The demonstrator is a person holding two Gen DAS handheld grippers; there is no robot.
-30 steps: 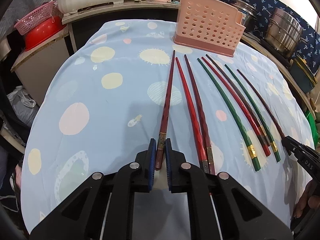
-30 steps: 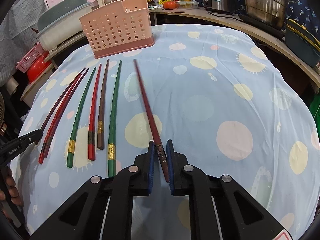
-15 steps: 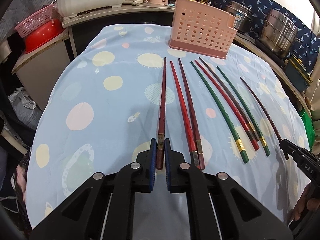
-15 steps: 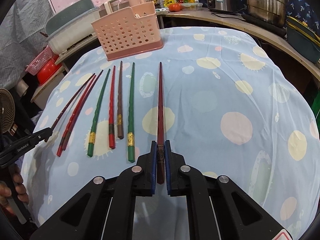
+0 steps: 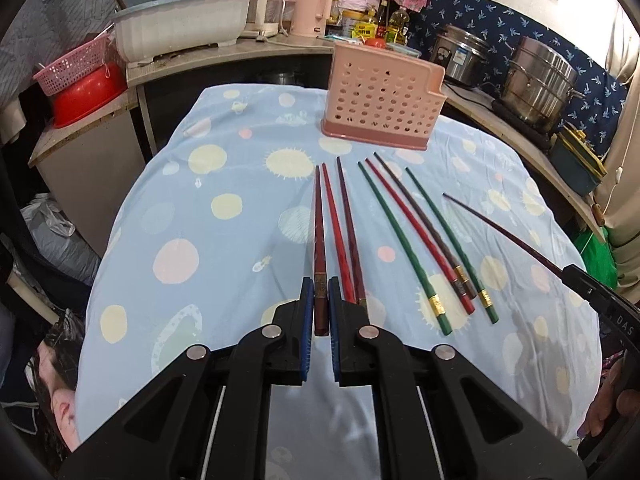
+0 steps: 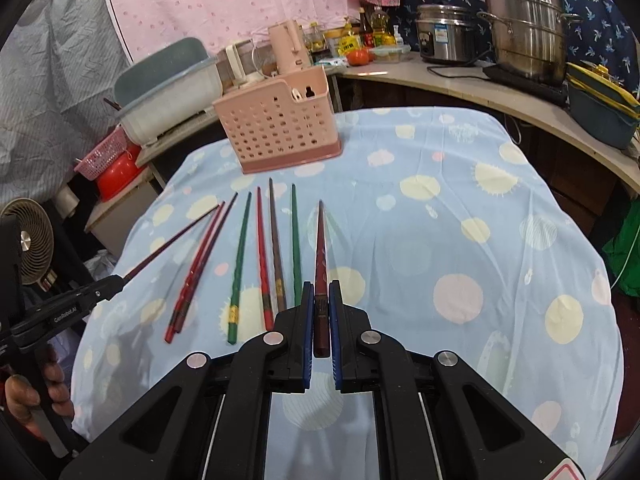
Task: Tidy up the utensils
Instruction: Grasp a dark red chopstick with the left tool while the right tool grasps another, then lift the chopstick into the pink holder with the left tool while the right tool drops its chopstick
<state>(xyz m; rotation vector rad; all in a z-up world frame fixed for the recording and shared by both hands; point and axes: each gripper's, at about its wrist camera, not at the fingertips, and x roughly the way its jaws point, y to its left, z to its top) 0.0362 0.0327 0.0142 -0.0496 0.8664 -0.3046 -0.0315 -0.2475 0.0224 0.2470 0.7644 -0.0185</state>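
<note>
My left gripper [image 5: 320,294] is shut on the thick end of a dark red chopstick [image 5: 319,224], which hangs above the cloth with its tip toward the pink perforated holder [image 5: 384,104]. My right gripper [image 6: 321,300] is shut on another dark red chopstick [image 6: 321,240], also clear of the cloth. Each gripper shows in the other's view: the right gripper [image 5: 578,276] at the right edge, the left gripper [image 6: 114,282] at the left edge. Several red, green and brown chopsticks [image 6: 276,248] lie side by side on the cloth in front of the holder [image 6: 280,128].
The table wears a pale blue spotted cloth [image 5: 208,240]. Behind it a counter carries a grey tub [image 5: 180,28], a pink kettle [image 5: 310,10], bottles and steel pots [image 5: 540,80]. A red bowl [image 5: 88,92] sits at the left. A small fan [image 6: 28,240] stands left of the table.
Both grippers have risen with their chopsticks, lifting them off the cloth. The right-hand chopstick has swung to point straight ahead. The loose chopsticks have not moved.
</note>
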